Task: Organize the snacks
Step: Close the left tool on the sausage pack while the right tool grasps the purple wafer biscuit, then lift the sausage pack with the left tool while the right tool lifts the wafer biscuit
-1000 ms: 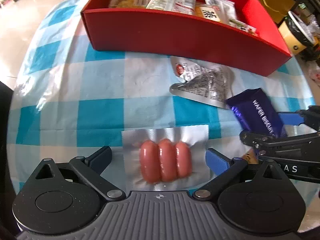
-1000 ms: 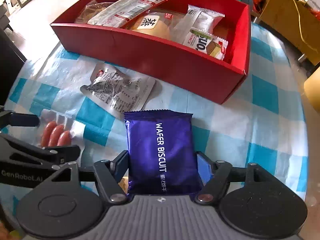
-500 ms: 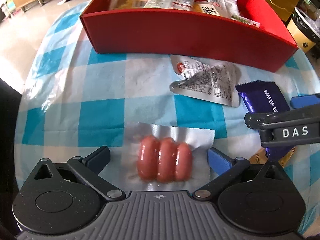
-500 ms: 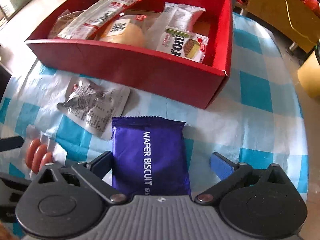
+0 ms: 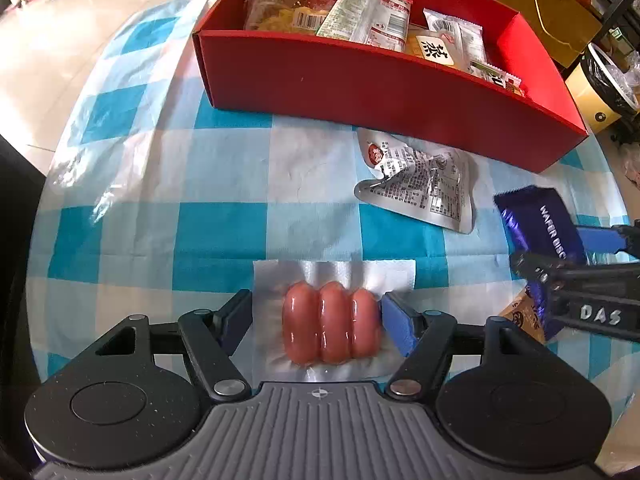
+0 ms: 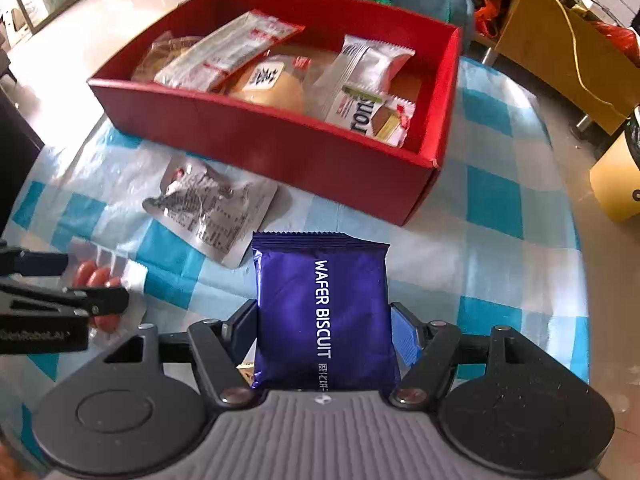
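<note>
A red box [image 5: 384, 92] [image 6: 280, 144] holds several snack packs on the blue checked tablecloth. My left gripper [image 5: 316, 316] is shut on a clear pack of three sausages [image 5: 330, 322], the jaws pressing its sides. My right gripper [image 6: 324, 330] is shut on a purple wafer biscuit pack [image 6: 324, 308], held a little above the cloth. The biscuit pack [image 5: 540, 228] and the right gripper [image 5: 576, 280] show at the right edge of the left wrist view. The sausages [image 6: 98, 280] and left gripper show at the left of the right wrist view.
A crumpled silver pouch [image 5: 420, 184] [image 6: 212, 204] lies on the cloth between the grippers and the box. An orange snack pack [image 5: 524, 316] lies under the right gripper. A yellow bin [image 6: 616, 176] and wooden furniture [image 6: 560, 48] stand beyond the table's right edge.
Both grippers have closed: the left onto the sausage pack, the right onto the biscuit pack after opening briefly. The biscuit pack has risen slightly.
</note>
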